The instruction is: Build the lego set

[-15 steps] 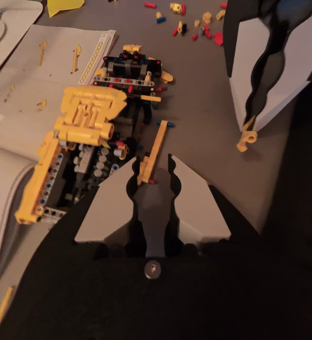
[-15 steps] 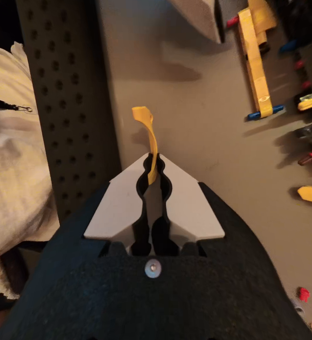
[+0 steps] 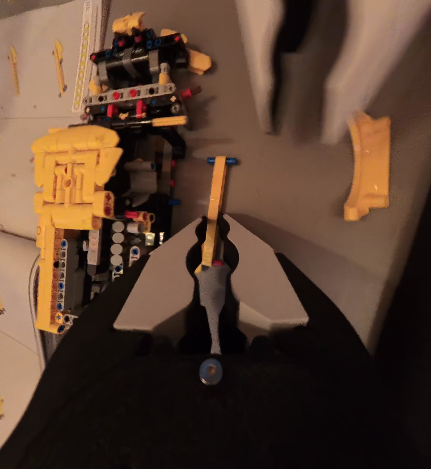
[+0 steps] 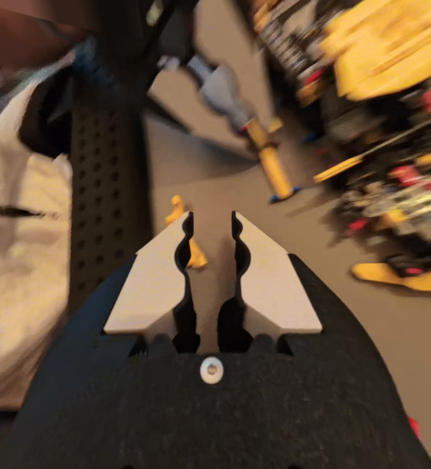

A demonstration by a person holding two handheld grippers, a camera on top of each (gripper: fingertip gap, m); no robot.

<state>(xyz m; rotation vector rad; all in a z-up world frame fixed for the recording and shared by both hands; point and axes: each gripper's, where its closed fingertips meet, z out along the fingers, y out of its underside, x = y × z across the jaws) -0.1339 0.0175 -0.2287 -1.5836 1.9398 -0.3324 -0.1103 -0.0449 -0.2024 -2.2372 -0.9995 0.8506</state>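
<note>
The left hand-held gripper is clamped on a yellow beam beside the model at nine o'clock, likely readying attachment, while the right hand-held gripper gapes empty, a curved yellow panel lying on the bench at two o'clock.

grey table, lego model, curved yellow piece

One model, two loose yellow pieces.
</note>
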